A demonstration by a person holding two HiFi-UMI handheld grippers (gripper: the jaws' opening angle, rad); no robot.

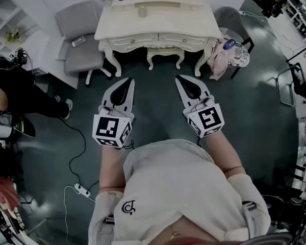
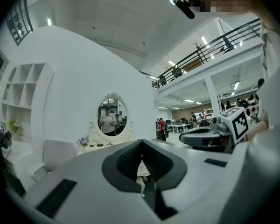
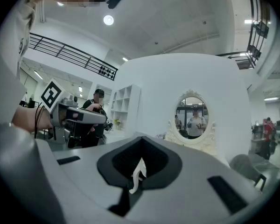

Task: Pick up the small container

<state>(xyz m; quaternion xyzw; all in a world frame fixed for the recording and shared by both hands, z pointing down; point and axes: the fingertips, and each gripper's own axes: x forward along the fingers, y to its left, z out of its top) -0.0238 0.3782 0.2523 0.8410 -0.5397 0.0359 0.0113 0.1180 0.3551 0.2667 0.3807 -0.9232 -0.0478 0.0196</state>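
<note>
A white dressing table (image 1: 158,27) stands ahead of me across the dark floor. On its top sit a few small items, among them a small pale container (image 1: 143,11); its details are too small to tell. My left gripper (image 1: 127,81) and right gripper (image 1: 180,78) are held side by side at waist height, pointing at the table and well short of it. Both are shut with nothing between the jaws. In the left gripper view the closed tips (image 2: 141,143) aim below the oval mirror (image 2: 111,116). The right gripper view shows its closed tips (image 3: 141,139) the same way.
A grey chair (image 1: 79,34) stands left of the table, a small stool (image 1: 164,55) under it, and a chair with clothes (image 1: 229,52) to its right. A person in black (image 1: 15,96) sits at the far left. A power strip (image 1: 81,189) and cable lie on the floor.
</note>
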